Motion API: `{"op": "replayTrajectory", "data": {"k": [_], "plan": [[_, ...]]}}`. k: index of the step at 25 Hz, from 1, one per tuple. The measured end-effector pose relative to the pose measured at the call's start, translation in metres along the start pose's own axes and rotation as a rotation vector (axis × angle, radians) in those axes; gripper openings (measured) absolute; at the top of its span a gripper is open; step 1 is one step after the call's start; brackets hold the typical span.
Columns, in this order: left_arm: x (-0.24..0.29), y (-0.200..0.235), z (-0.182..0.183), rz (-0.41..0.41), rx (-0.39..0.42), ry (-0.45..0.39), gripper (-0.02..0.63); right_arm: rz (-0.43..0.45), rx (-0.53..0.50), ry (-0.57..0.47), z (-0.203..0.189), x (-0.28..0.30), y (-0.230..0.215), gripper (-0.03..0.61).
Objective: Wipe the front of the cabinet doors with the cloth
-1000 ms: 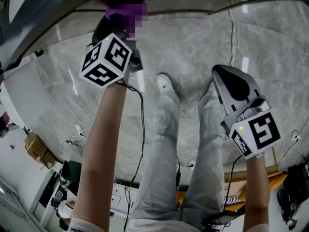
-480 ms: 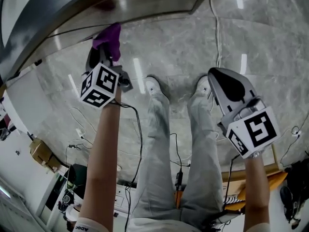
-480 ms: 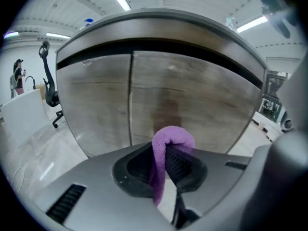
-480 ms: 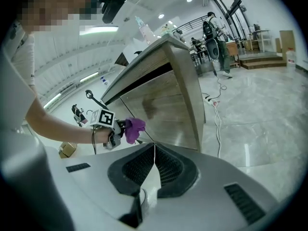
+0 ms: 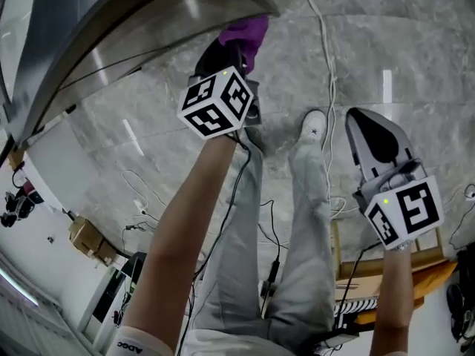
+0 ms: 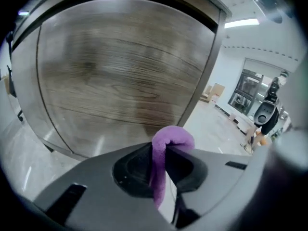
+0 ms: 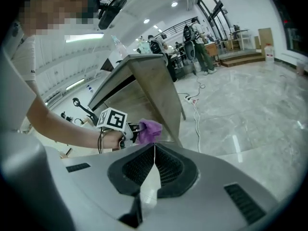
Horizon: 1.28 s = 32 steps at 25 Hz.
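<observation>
My left gripper is shut on a purple cloth, held close in front of the wooden cabinet door near its right edge. In the left gripper view the cloth bulges out between the jaws, and the wood-grain cabinet door fills the view just ahead; whether cloth and door touch I cannot tell. My right gripper hangs shut and empty over the floor to the right. From the right gripper view I see the left gripper with the cloth beside the cabinet.
The person's legs and white shoes stand on the grey marble floor. A white cable runs across the floor. Cardboard boxes and cables lie at the lower left. Other people and equipment stand far off.
My left gripper has moved to the right along the cabinet front with the cloth still in it. The right gripper has stayed almost where it was.
</observation>
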<state>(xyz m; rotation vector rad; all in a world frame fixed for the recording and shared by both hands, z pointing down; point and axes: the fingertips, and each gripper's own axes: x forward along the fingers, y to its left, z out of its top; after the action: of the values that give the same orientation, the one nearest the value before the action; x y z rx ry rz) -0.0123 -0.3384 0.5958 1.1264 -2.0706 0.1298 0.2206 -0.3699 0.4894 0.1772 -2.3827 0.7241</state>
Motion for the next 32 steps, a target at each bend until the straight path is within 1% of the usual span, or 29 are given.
{"op": "replayTrajectory", "data": {"k": [3,5,7,9,11,16,20,24,25,28,32], "plan": [[0.018,-0.012,0.010,-0.029,0.021,0.014,0.051,-0.061,0.071,-0.021,-0.015,-0.012,-0.017,0.028],[0.028,-0.013,0.013,-0.031,0.003,0.022,0.051,-0.098,0.115,-0.031,-0.026,-0.020,-0.026,0.028],[0.036,-0.011,0.012,-0.031,-0.027,0.026,0.051,-0.125,0.137,-0.034,-0.037,-0.024,-0.030,0.028],[0.041,-0.004,0.011,-0.028,-0.051,0.030,0.051,-0.141,0.145,-0.033,-0.045,-0.023,-0.025,0.028],[0.042,0.007,0.015,-0.029,-0.060,0.035,0.051,-0.151,0.150,-0.038,-0.047,-0.018,-0.015,0.028],[0.032,0.038,0.023,-0.060,-0.025,0.052,0.051,-0.169,0.169,-0.068,-0.042,0.005,0.017,0.028],[0.017,0.076,0.027,-0.060,-0.024,0.060,0.051,-0.164,0.167,-0.085,-0.034,0.029,0.044,0.028],[0.009,0.132,0.020,-0.044,-0.036,0.044,0.051,-0.121,0.132,-0.077,-0.029,0.065,0.068,0.028],[0.006,0.147,0.019,-0.024,-0.041,0.042,0.051,-0.109,0.121,-0.073,-0.028,0.074,0.074,0.027],[-0.011,0.195,0.022,0.071,-0.064,0.042,0.051,-0.068,0.083,-0.055,-0.021,0.094,0.093,0.028],[-0.025,0.247,0.031,0.131,-0.087,0.028,0.051,-0.025,0.041,-0.018,-0.013,0.115,0.115,0.028]]}}
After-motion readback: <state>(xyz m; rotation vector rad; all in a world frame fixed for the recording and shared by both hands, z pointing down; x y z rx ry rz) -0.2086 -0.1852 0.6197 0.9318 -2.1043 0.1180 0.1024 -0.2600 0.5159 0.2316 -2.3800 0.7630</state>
